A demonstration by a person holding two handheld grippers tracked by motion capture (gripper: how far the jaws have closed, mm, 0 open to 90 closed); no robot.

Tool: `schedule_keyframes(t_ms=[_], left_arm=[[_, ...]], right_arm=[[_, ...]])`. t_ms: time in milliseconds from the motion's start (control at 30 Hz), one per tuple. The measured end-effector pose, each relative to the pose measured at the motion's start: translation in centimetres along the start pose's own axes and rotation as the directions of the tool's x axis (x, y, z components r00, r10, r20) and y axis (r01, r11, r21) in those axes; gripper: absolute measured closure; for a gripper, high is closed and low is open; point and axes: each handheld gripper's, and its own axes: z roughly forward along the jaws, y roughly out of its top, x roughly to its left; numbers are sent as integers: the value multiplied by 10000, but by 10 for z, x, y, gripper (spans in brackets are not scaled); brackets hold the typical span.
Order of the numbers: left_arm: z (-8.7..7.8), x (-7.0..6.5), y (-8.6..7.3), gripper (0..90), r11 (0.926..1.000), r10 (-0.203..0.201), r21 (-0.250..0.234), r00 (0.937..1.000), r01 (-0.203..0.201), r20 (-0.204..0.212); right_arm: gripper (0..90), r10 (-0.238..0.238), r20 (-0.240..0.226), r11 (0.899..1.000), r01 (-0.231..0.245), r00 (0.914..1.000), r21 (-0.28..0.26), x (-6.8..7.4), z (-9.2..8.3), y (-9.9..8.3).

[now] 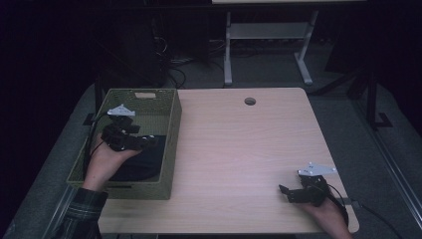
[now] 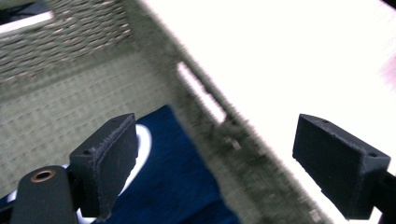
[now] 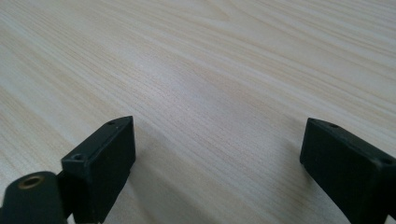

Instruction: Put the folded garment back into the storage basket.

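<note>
Hovering over the green woven basket (image 1: pixel 171 144) at the left side of the table (image 1: pixel 239 149), my left gripper (image 1: pixel 149 142) had its jaws spread wide with nothing between them. In the left gripper view one pad (image 2: pixel 109 163) sat over the dark blue cloth (image 2: pixel 173 182) lying in the bottom of the basket, and the other pad was out past the basket's wall, over the tabletop, which was blown out to plain white there. So I was basically straddling the rim without touching it, far as I could tell. The whole view was smeared, so the weave was mushy. The cloth had a white patch near my pad, half hidden behind it, and I couldn't make out what that was. From the high view the cloth was just a dark lump in the near end of the basket, partly covered by my hand. My right gripper (image 1: pixel 284 191) was low over the bare wood near the table's front right corner, jaws also released and empty.
</note>
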Motion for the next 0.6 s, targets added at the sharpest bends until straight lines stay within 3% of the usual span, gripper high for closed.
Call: schedule_keyframes(t_ms=[233, 600], left_arm=[[23, -32, 6, 139, 9993, 335, -166, 9979, -326, 552], [66, -83, 13, 139, 9953, 969, -168, 9867, -955, 1306]], right_arm=[[101, -8, -9, 10000, 8, 10000, 4, 0, 0, 0], [101, -8, -2, 10000, 8, 10000, -1, 0, 0, 0]])
